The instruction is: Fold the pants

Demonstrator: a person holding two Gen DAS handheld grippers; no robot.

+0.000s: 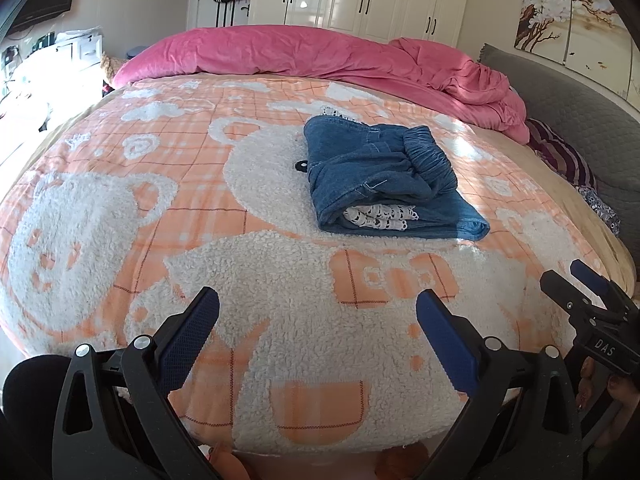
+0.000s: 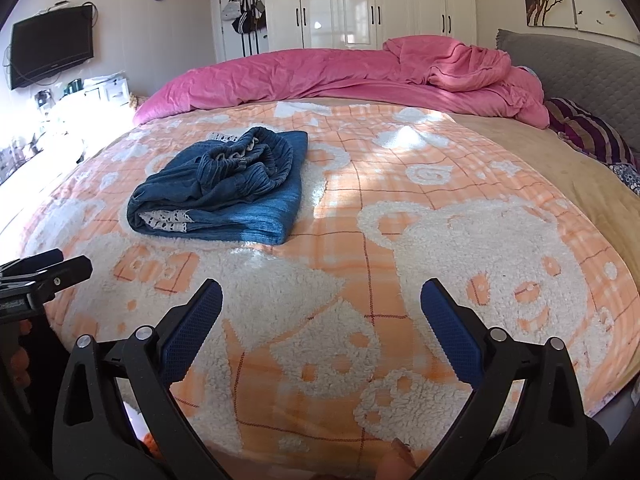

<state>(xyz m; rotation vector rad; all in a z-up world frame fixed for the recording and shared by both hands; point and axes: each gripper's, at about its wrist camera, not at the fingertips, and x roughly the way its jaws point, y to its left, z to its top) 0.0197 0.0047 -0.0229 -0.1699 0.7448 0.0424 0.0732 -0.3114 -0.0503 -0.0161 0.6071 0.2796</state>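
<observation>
Bedroom: daylight fell across a bed that filled both views, with furniture along the far wall.
Left gripper [image 1: 318,312]: at the bottom centre of the left wrist view, its two blue-padded fingers [image 1: 188,340] stood spread wide over the blanket, holding nothing; it also showed at the left edge of the right wrist view [image 2: 60,266].
Right gripper [image 2: 321,304]: at the bottom centre of the right wrist view, its fingers [image 2: 452,332] were likewise spread apart and empty; it also showed at the right edge of the left wrist view [image 1: 576,280].
Blanket [image 1: 280,320]: fleecy, orange check with white bears, lying directly under both grippers and covering most of the bed.
Pants [image 1: 384,176]: blue denim, folded into a compact bundle on the blanket, right of centre in the left wrist view and upper left of centre in the right wrist view [image 2: 224,192]; well apart from both grippers. The elastic waistband sat bunched on top and white lace trim showed at the near fold.
Pink duvet [image 1: 320,54]: heaped along the far edge of the bed, above the pants in frame.
Grey headboard [image 2: 580,76]: at the upper right, with a striped pillow [image 2: 592,132] below it.
Wardrobe [image 2: 372,0]: white doors with dark handles, top centre.
Television [image 2: 52,50]: wall-mounted, upper left of the right wrist view.
Bags [image 2: 246,12]: hanging on a door left of the wardrobe.
Flower painting [image 1: 568,12]: upper right.
</observation>
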